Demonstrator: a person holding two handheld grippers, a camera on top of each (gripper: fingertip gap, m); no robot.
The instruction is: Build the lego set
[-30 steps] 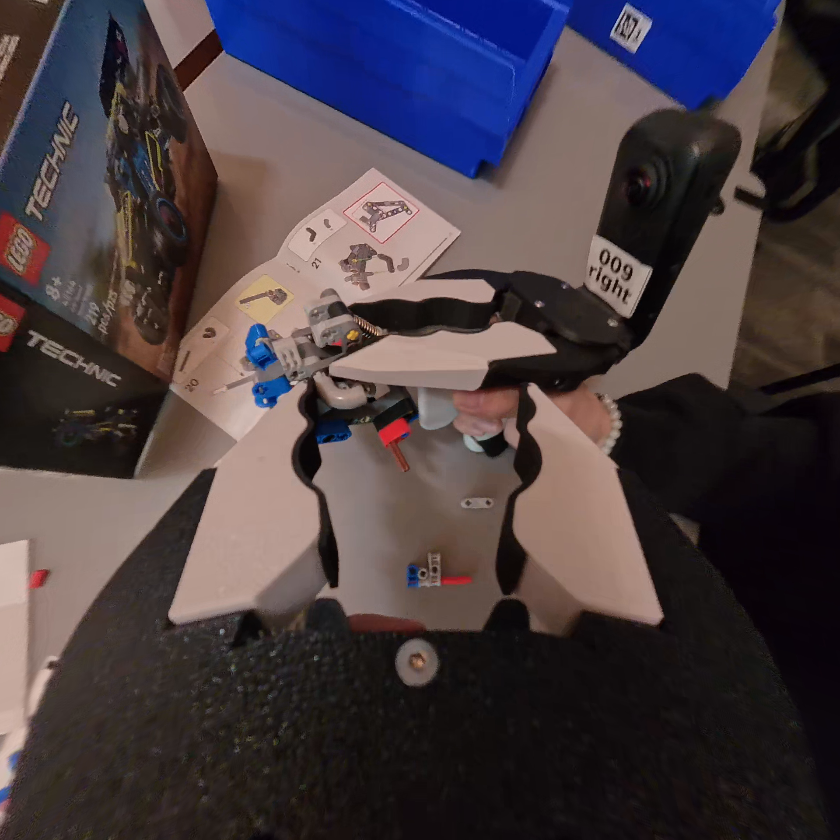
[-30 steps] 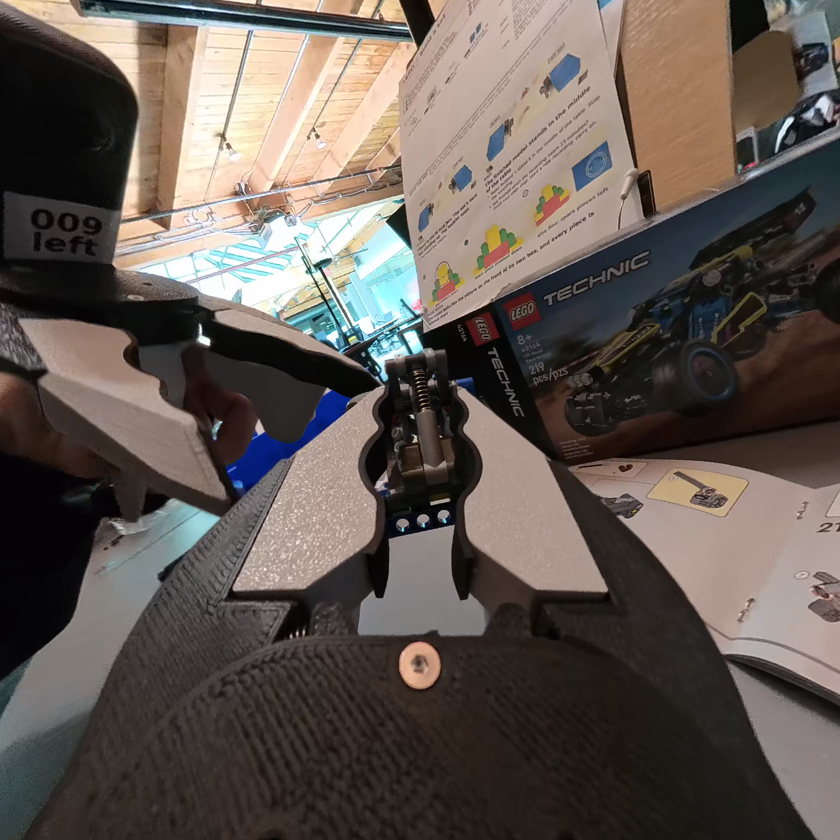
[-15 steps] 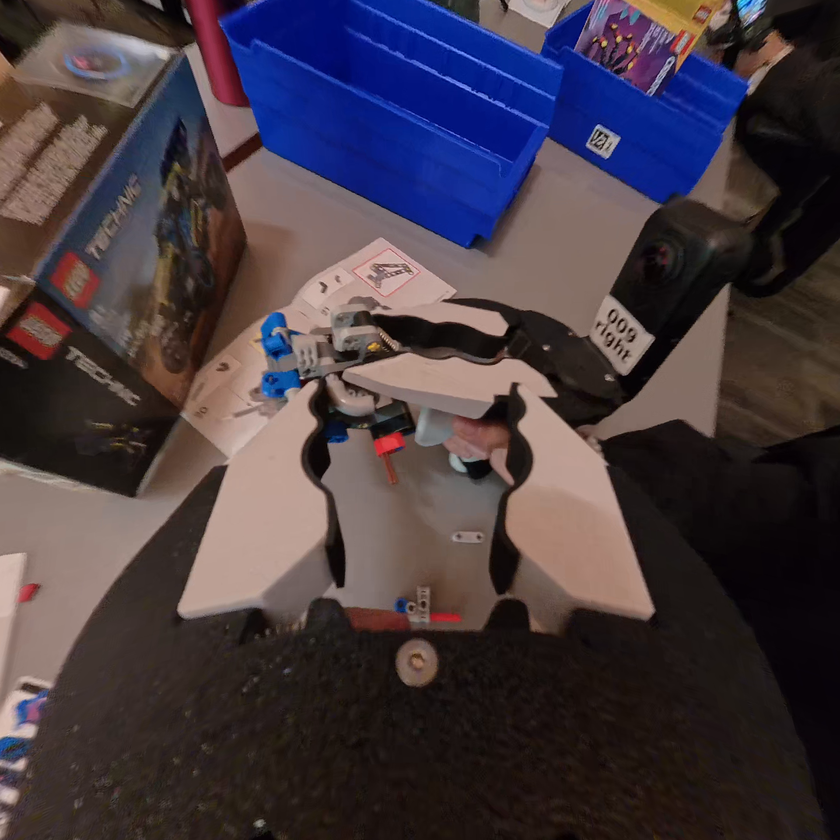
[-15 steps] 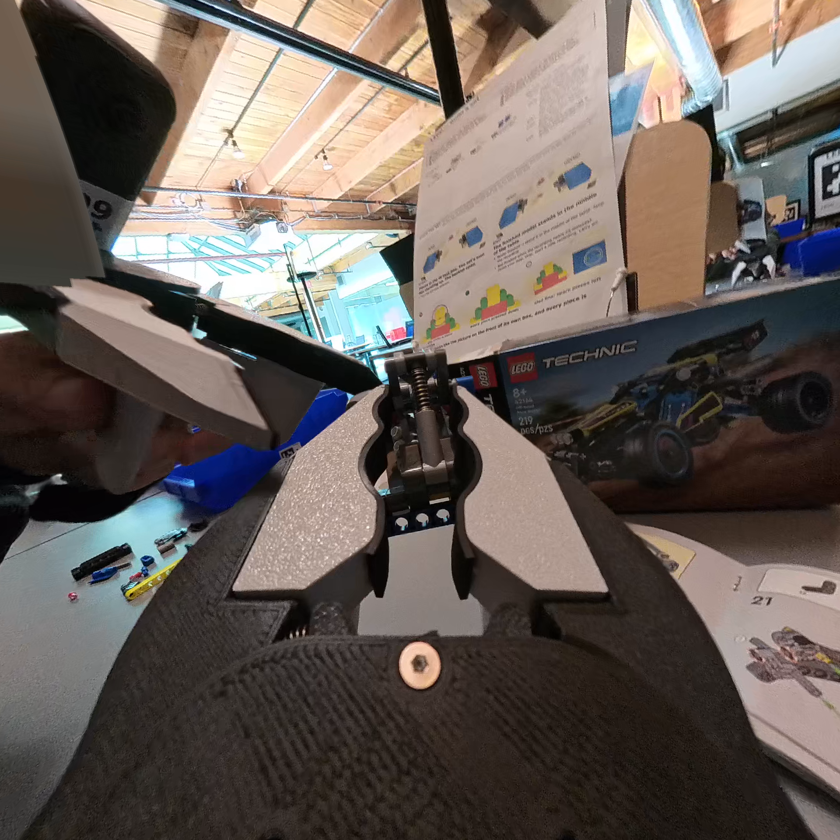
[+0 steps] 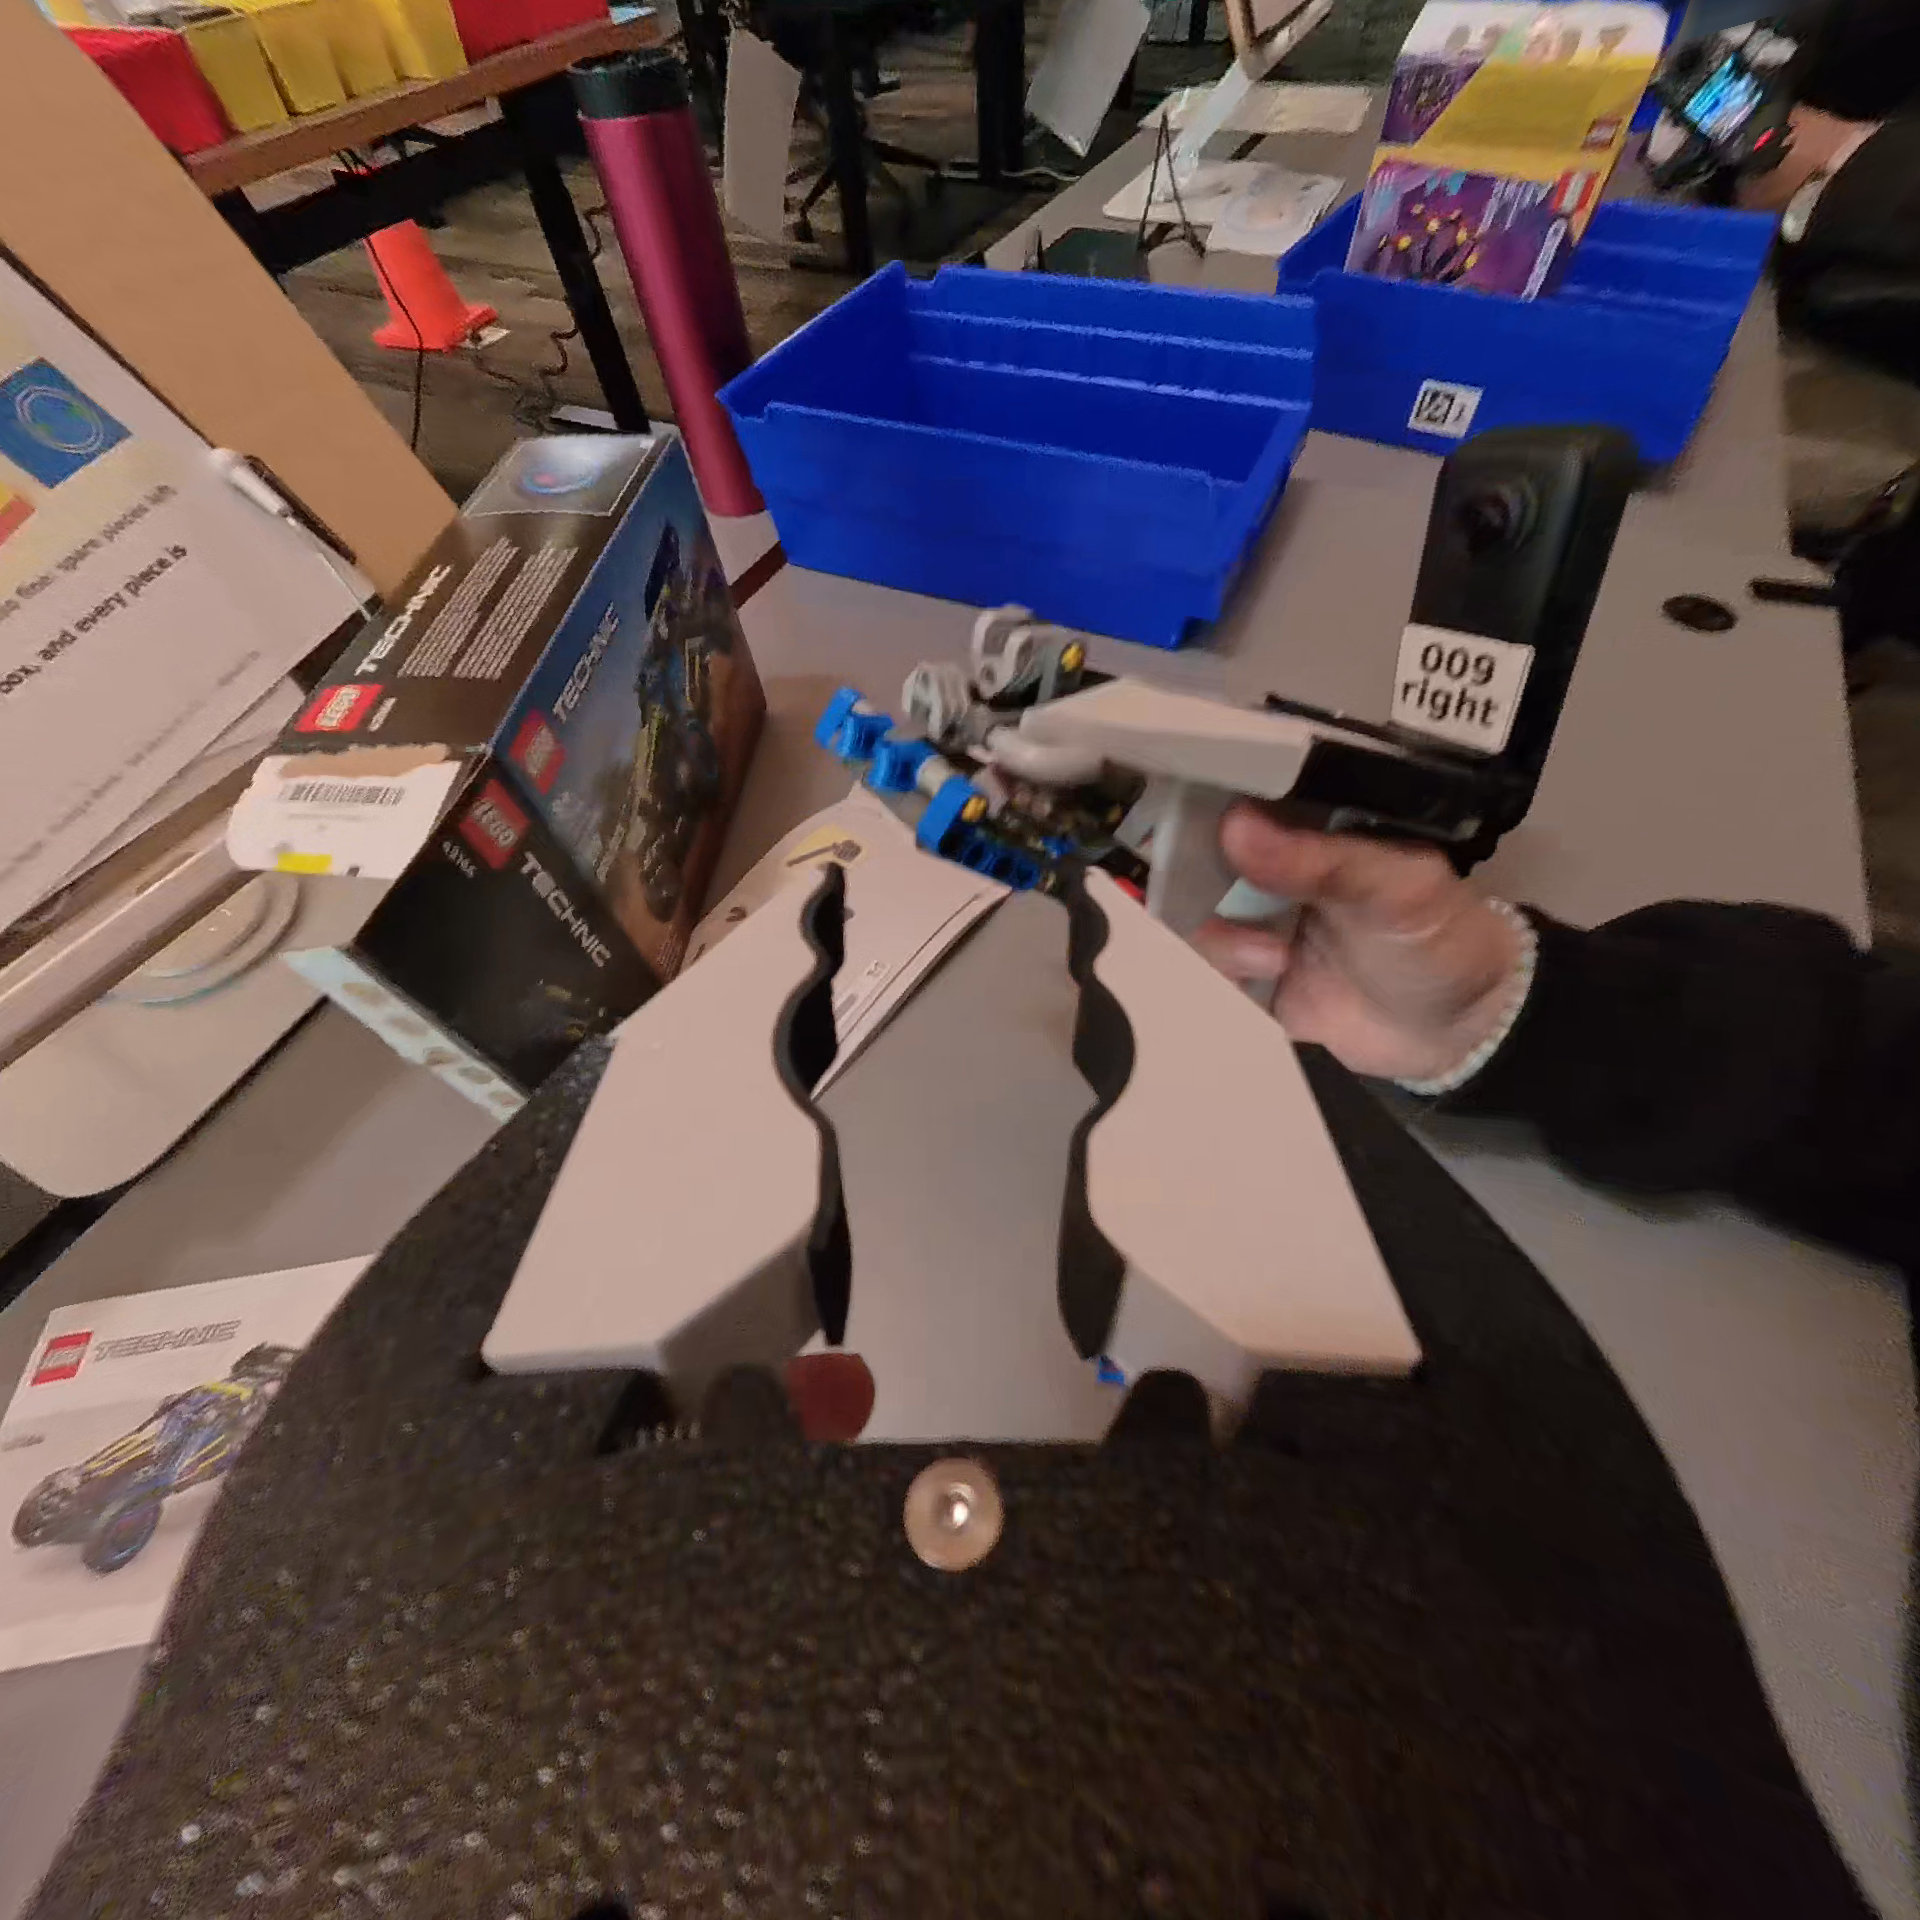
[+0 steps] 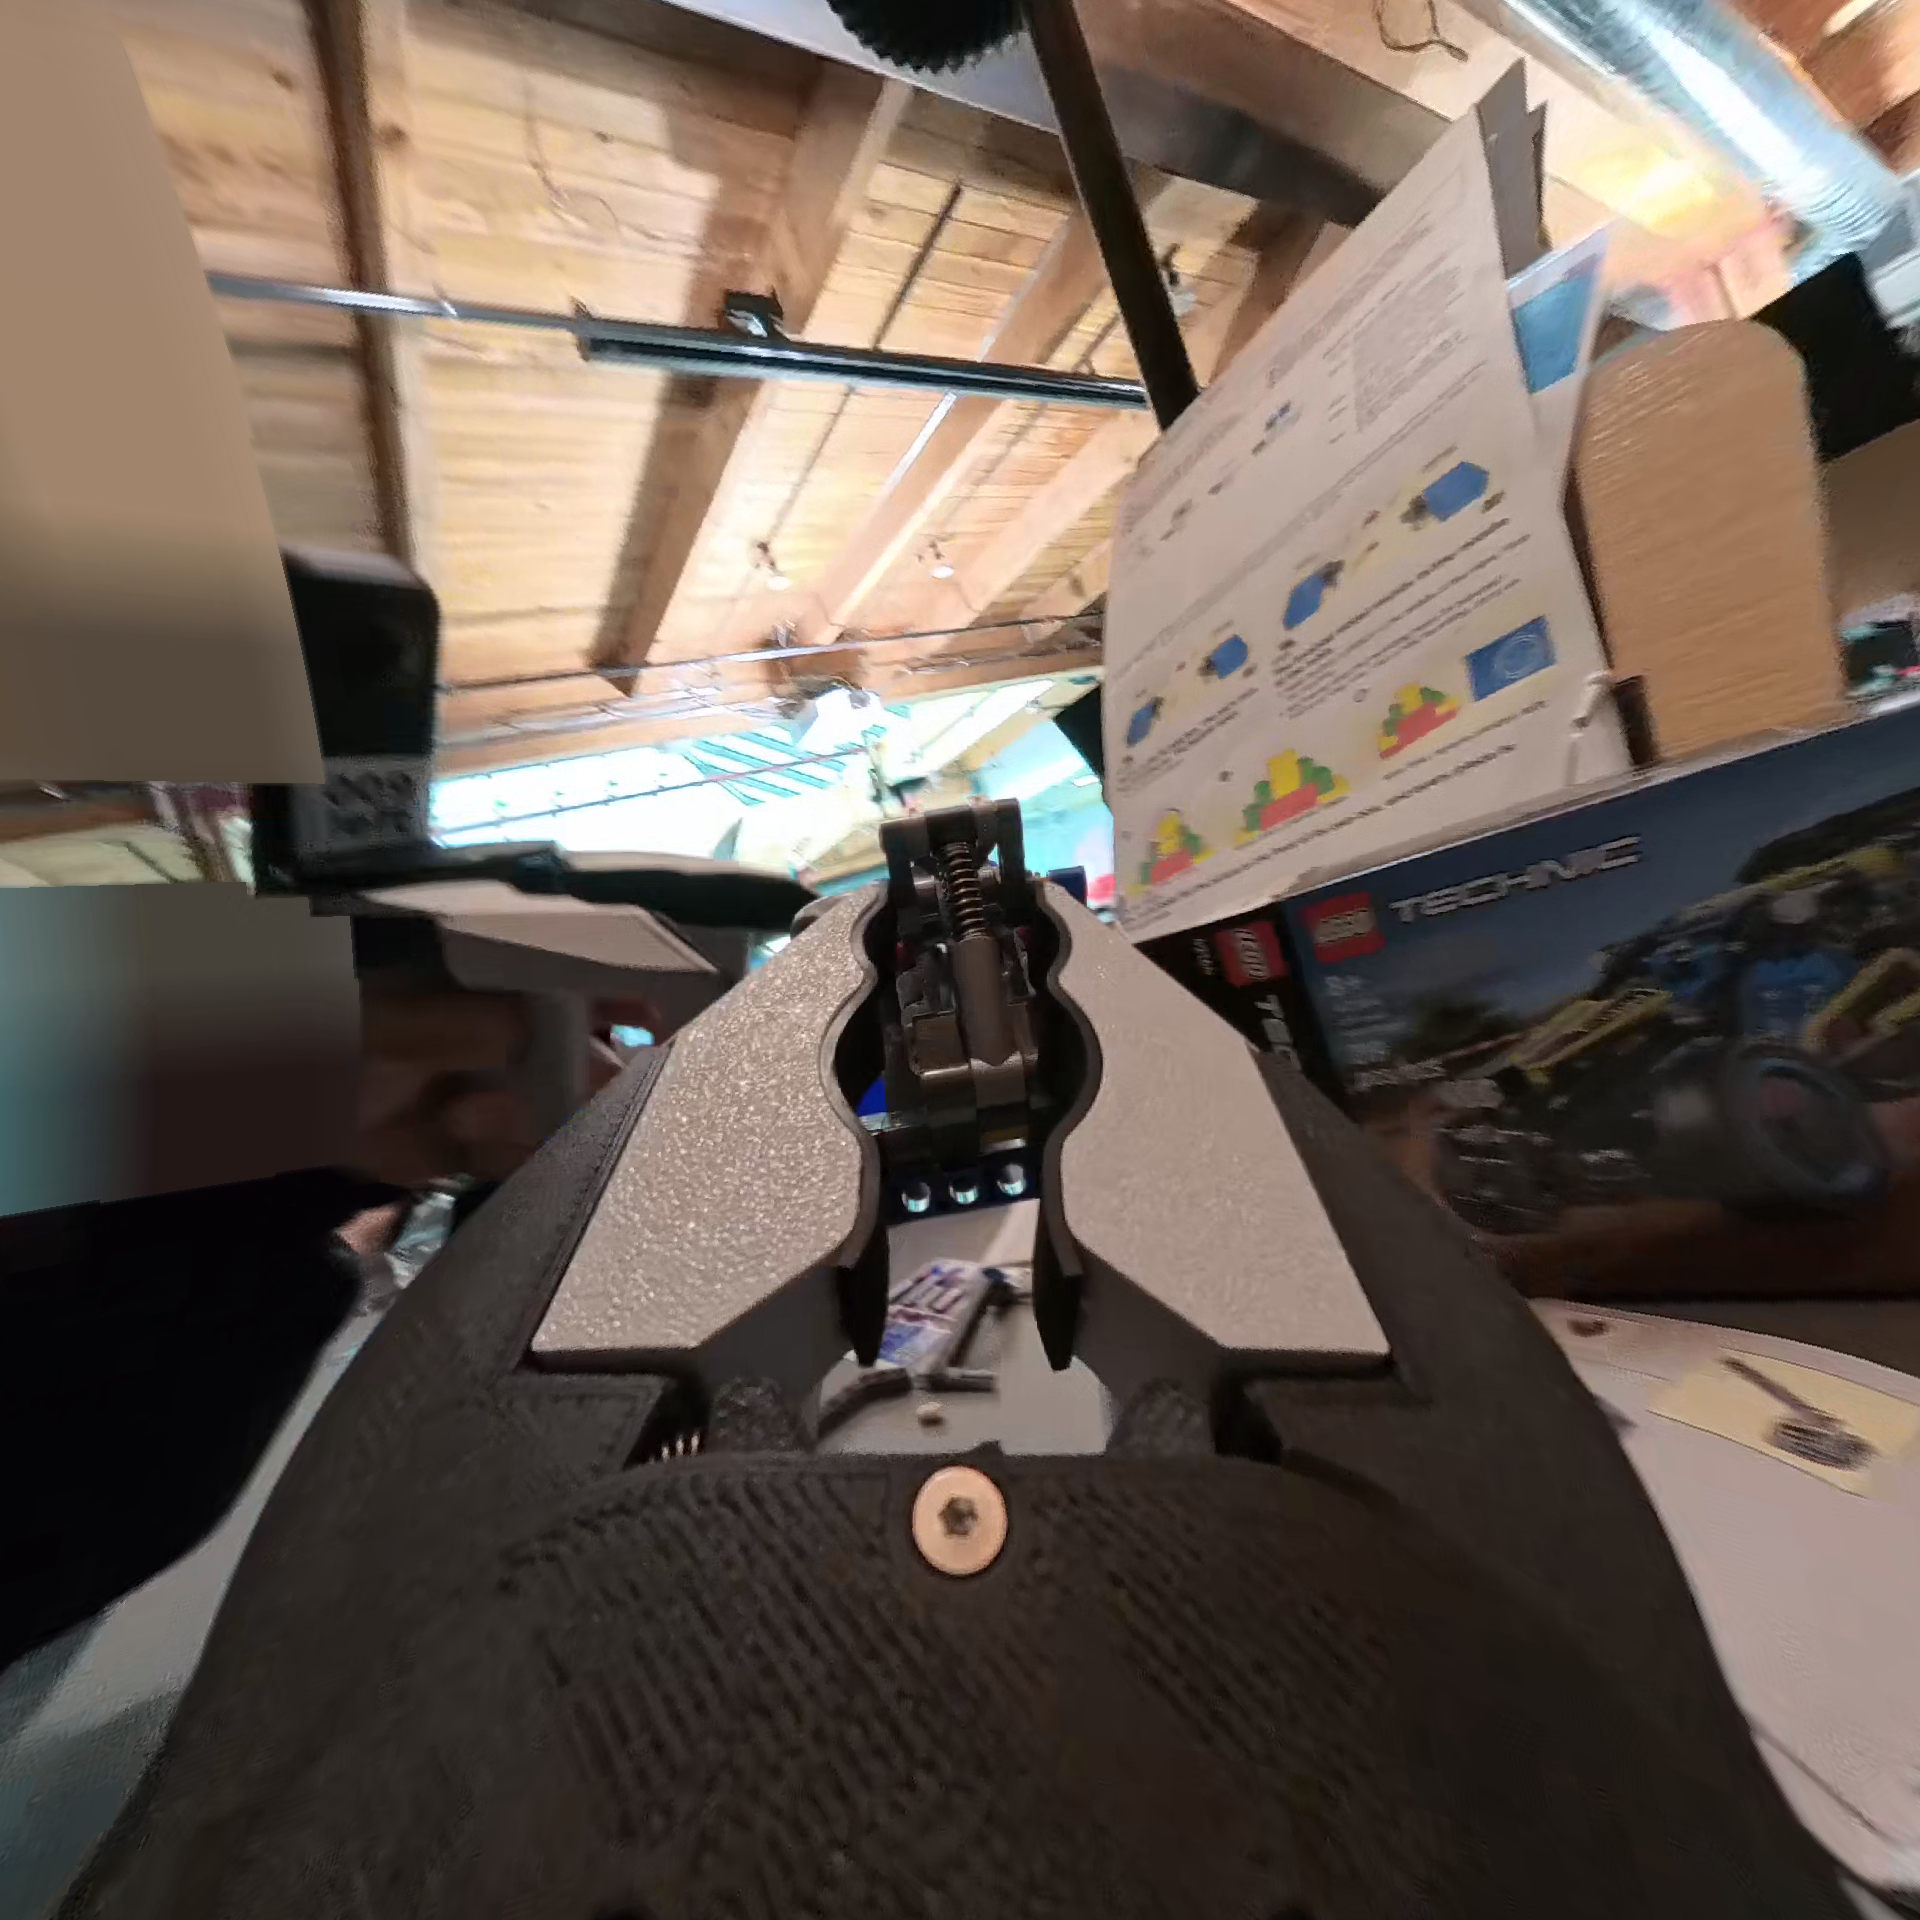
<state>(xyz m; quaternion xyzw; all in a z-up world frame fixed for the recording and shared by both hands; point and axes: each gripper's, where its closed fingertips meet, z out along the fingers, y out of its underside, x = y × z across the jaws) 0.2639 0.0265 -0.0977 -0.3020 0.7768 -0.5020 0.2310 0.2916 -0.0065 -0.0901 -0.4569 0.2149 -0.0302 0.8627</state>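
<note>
Right gripper [image 6: 961, 1039] is clamping a grey-and-blue brick assembly [image 6: 961, 997], both pads pressing on its sides, the spring strut pointing up past the fingertips. In the left wrist view the same assembly [image 5: 987, 769] is sticking out of the right gripper [image 5: 1049, 748] leftward, blue beams and grey links showing, lifted off the table [image 5: 1714, 790]. A hand [image 5: 1371, 956] with a bead bracelet and dark sleeve is gripping the right gripper's handle.

Left gripper [image 5: 951, 914] is standing partly open, nothing between its fingers [image 5: 727, 1091]; its tips are sitting just below and close to the blue end of the assembly, not touching it. Between the jaws only the table and the corner of an open booklet [image 5: 914, 935] are showing.

Set box [image 5: 551, 769] is standing at the table's left side, just left of the booklet. Blue bin [image 5: 1018, 478] is sitting toward the far edge behind the assembly; a second blue bin [image 5: 1538, 343] is farther right with a colourful box [image 5: 1486, 177] standing in it. A closed manual [image 5: 125, 1455] is lying near the table's near-left corner. An instruction sheet [image 6: 1340, 582] is propped behind the box. Small loose parts [image 6: 935, 1340] are lying on the table under the right gripper, blurred.
</note>
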